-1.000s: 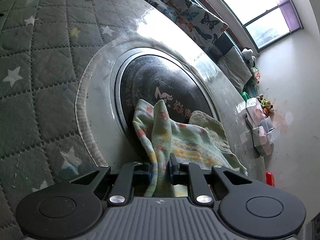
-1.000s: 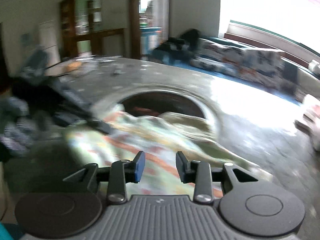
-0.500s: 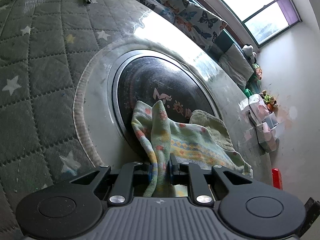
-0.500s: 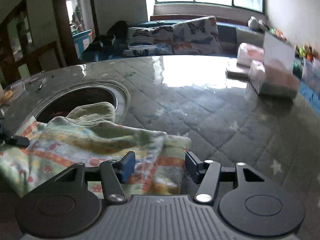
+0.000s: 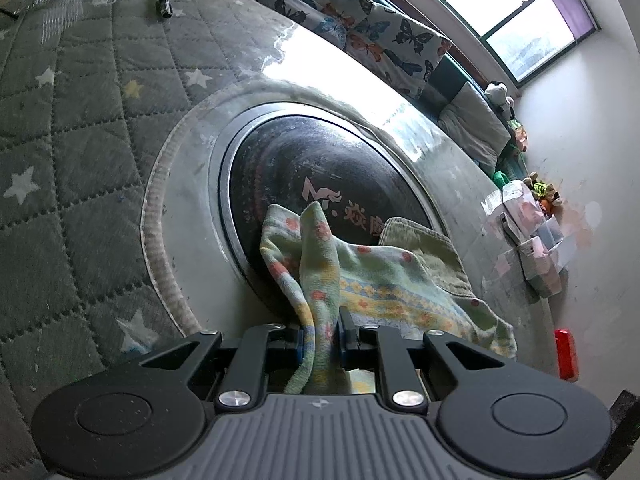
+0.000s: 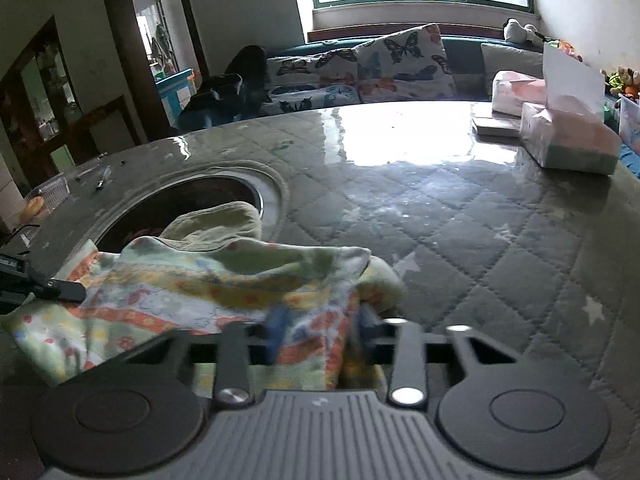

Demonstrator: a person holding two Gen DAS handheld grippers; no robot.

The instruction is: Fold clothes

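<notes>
The right gripper, spread wide half a second ago, has just been closing and now pinches a corner of the floral cloth. The left gripper stays clenched on the opposite bunched edge. The cloth lies on the quilted counter, partly over the dark round inset.

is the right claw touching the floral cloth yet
Touching. In the right wrist view the right claw has just closed its jaws on a bunched edge of the floral cloth, and both pads press into the fabric.
</notes>
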